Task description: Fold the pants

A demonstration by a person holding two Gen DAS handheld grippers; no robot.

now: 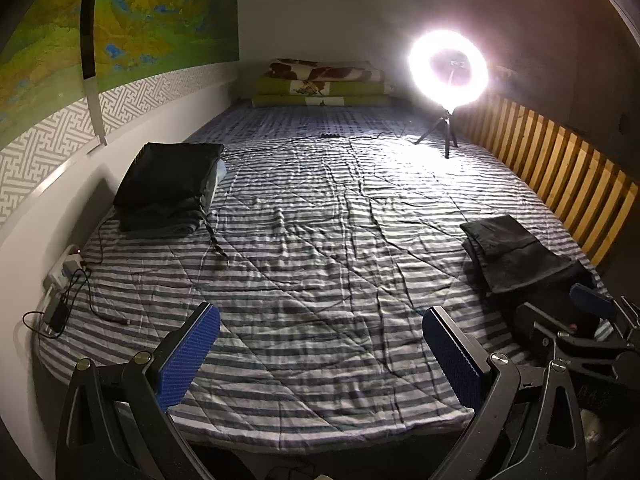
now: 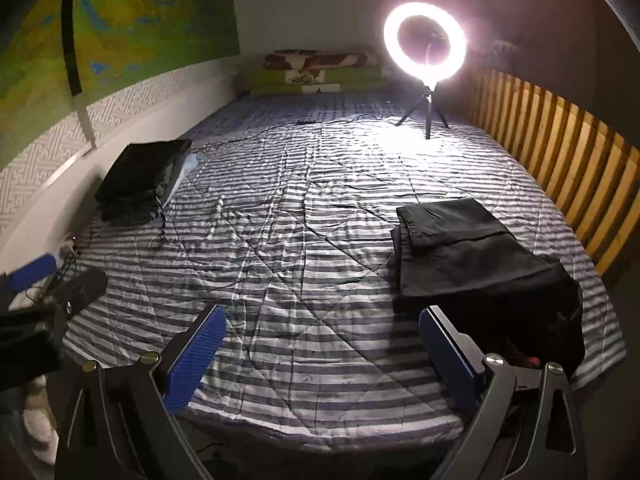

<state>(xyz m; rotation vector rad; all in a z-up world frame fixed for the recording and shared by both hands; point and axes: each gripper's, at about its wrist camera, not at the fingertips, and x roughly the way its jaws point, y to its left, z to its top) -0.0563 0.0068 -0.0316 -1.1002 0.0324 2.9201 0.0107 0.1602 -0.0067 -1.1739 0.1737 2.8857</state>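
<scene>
Black pants (image 2: 476,256) lie loosely bunched on the striped bed at the right, also in the left wrist view as black pants (image 1: 516,252). My right gripper (image 2: 322,322) hangs open above the bed's near edge, its right finger just left of the pants, nothing held. My left gripper (image 1: 322,320) is open over bare striped quilt near the front edge, well left of the pants. The right gripper's blue pad (image 1: 592,300) shows beside the pants in the left wrist view. A stack of folded dark clothes (image 1: 168,184) sits at the left by the wall.
The striped quilt (image 1: 320,220) covers the bed. A lit ring light (image 1: 448,68) on a small tripod stands at the far right, its cable running across. Wooden slat rail (image 1: 560,168) lines the right side. Folded blankets (image 1: 320,84) at the head. Power strip and cables (image 1: 64,276) at left.
</scene>
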